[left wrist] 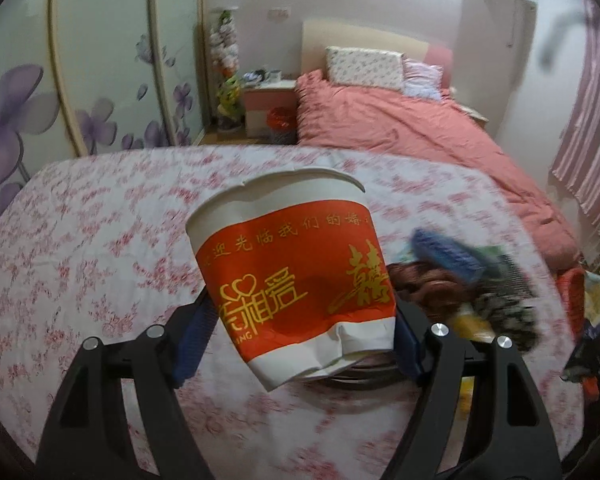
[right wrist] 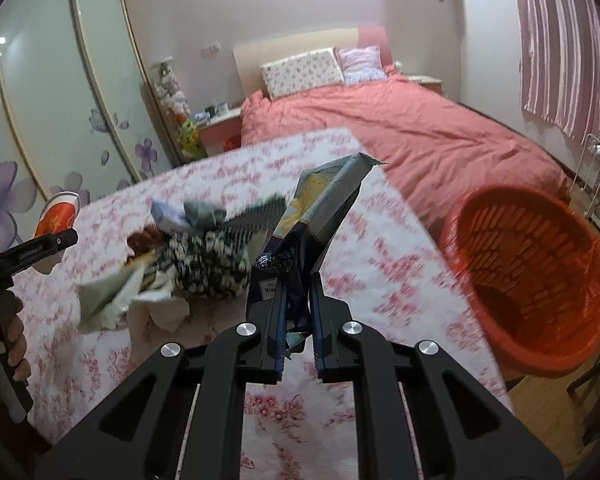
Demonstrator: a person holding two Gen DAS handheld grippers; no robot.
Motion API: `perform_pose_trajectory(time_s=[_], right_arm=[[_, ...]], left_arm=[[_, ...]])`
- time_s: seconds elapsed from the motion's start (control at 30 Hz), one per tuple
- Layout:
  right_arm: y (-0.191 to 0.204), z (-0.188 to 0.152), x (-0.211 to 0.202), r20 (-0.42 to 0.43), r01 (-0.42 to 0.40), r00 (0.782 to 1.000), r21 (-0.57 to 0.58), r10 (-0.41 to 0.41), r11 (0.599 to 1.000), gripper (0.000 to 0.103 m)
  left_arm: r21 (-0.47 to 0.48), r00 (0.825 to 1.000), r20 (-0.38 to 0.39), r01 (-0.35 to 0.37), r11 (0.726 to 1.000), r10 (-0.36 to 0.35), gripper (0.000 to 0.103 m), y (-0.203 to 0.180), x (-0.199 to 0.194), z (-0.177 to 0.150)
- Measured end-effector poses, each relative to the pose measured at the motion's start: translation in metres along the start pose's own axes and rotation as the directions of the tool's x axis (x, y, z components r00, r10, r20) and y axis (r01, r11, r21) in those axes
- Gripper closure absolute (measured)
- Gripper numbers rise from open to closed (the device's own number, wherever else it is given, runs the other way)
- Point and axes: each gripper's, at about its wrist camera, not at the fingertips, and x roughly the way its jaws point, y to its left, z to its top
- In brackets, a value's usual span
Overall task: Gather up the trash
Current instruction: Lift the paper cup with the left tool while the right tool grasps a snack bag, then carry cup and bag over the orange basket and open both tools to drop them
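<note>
The paper cup (left wrist: 296, 276) hides the tips of the left claw (left wrist: 300, 320) and part of the clutter pile (left wrist: 472, 292) behind it, which is motion-blurred, so its pieces blend together. In the right wrist view the cup (right wrist: 58, 216) is partly covered by the left claw. The crumpled wrapper's (right wrist: 300, 236) print is too blurred to read. The orange basket (right wrist: 532, 280) hides the floor beneath.

On the paper cup (left wrist: 296, 276) you hold, gold characters on the red band read "迎光临我们的婚" along the top, with "相爱", a large "囍" and Latin letters "NG" below. Print on the dark snack bag (right wrist: 300, 248) is too blurred to read.
</note>
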Motion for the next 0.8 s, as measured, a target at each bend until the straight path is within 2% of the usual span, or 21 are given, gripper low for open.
perform_pose_trajectory(time_s=[0.23,0.47,0.63,0.8], right_arm=[[-0.02,0.009,-0.024,0.063,0.019,0.998,0.021,-0.02,1.0,0.092],[-0.044,0.008,-0.041,0.093,0.055,0.994,0.055,-0.059,0.997,0.092],[-0.064,0.007,-0.047,0.106,0.085,0.99,0.09,-0.094,0.992,0.092],[-0.09,0.005,-0.05,0.109,0.119,0.985,0.129,-0.133,0.985,0.092]], left_arm=[[0.059,0.995,0.045,0.085,0.995,-0.087,0.029,-0.047,-0.038,0.003],[0.128,0.982,0.054,0.17,0.977,-0.178,0.029,-0.102,-0.065,-0.003],[0.184,0.968,0.041,0.235,0.954,-0.247,0.029,-0.149,-0.077,-0.012],[0.241,0.947,0.012,0.31,0.92,-0.322,0.029,-0.198,-0.083,-0.024]])
